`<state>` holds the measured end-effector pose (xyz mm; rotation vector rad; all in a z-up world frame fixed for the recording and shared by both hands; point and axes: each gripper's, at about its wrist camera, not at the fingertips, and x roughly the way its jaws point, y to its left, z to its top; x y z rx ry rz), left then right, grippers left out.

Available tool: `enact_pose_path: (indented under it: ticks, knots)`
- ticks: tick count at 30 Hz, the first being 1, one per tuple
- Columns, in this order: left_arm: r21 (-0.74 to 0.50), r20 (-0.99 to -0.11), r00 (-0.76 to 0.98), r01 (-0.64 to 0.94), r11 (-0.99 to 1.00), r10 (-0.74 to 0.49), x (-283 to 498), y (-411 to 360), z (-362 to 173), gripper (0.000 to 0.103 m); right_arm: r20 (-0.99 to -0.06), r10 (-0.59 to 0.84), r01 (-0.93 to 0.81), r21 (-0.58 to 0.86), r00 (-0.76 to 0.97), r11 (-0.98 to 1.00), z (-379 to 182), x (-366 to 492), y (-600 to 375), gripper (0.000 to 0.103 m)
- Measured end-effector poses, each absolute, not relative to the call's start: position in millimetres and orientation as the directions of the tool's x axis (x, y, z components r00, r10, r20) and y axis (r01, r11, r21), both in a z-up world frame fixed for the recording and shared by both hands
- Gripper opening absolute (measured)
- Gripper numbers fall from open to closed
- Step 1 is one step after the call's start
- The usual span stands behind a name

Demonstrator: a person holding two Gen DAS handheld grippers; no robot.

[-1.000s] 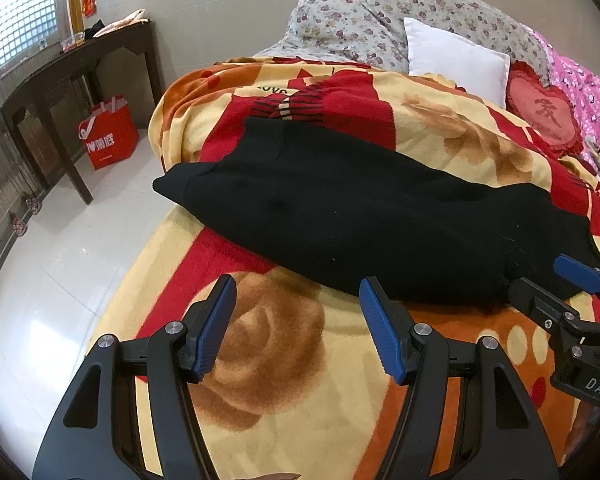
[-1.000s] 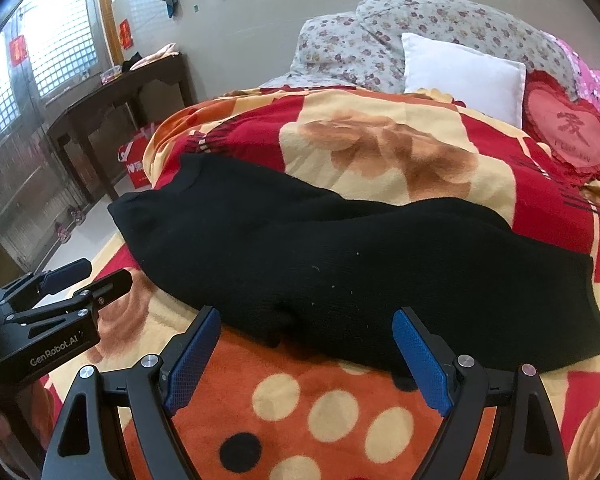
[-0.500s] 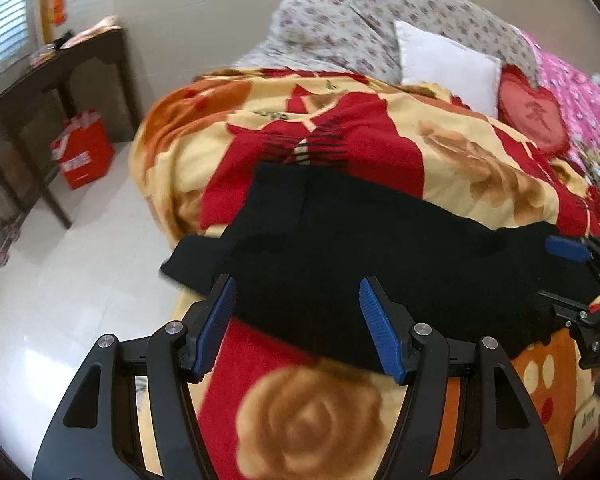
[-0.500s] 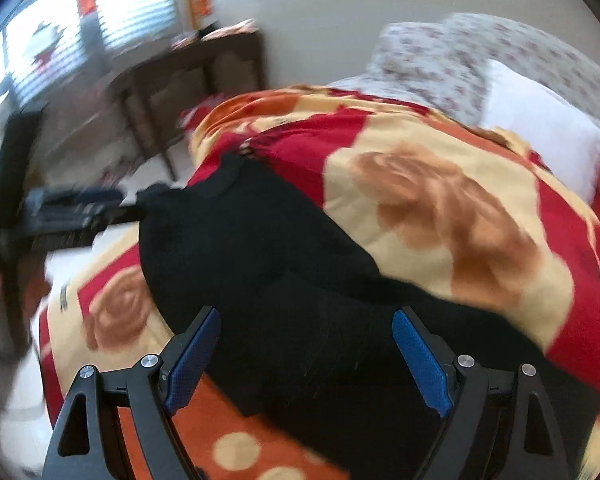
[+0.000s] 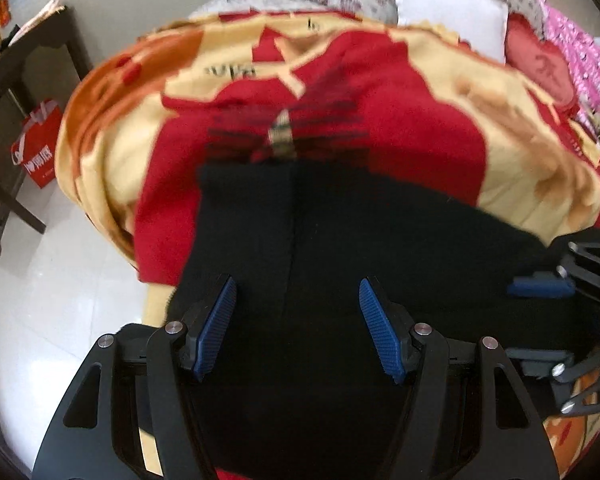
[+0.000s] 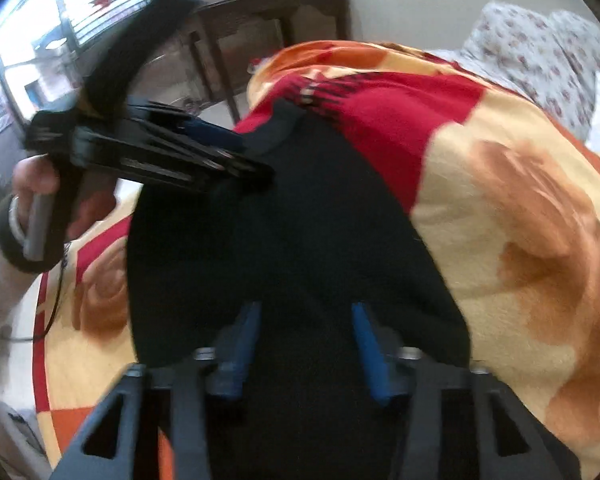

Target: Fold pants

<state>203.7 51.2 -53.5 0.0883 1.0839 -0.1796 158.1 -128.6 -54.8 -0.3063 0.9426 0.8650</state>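
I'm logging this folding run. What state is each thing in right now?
Black pants: spread flat on the blanket, not yet folded over.
Left tongs: wide open over the pants, gripping nothing.
Right tongs: just been closing, pants between the pads; a grip can't be confirmed.
Blanket: spread over the bed.
White pillow: lying at the bed's head.

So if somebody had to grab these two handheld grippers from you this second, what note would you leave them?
Left gripper: open, low over the black pants, nothing pinched.
Right gripper: jaws have just been closing over the pants; the blur hides whether the pads have bitten cloth.
Pants: lying flat across the patterned blanket on the bed, near its edge.
Done: both grippers brought to the pants.
Left: take hold, then make the folds.
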Motion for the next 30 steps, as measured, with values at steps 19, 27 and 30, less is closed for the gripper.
enact_pose_path:
  ticks: [19, 27, 30]
  knots:
    - [-0.098, -0.771, 0.621, 0.106, 0.990, -0.143, 57.4, 113.3, 13.9, 0.064, -0.688, 0.586, -0.729, 0.120, 0.428, 0.674, -11.8, 30.5, -125.6, 0.005]
    - [-0.090, -0.802, 0.587, 0.070, 0.993, -0.114, 74.8, 109.1, -3.1, 0.064, -0.759, 0.487, -0.722, 0.032, 0.433, 0.691, -14.1, 130.2, -107.8, 0.051]
    - [-0.079, -0.812, 0.576, 0.056, 0.995, -0.096, 84.2, 109.8, -12.0, 0.064, -0.817, 0.460, -0.746, 0.058, 0.346, 0.663, -34.8, 158.3, -100.4, 0.051]
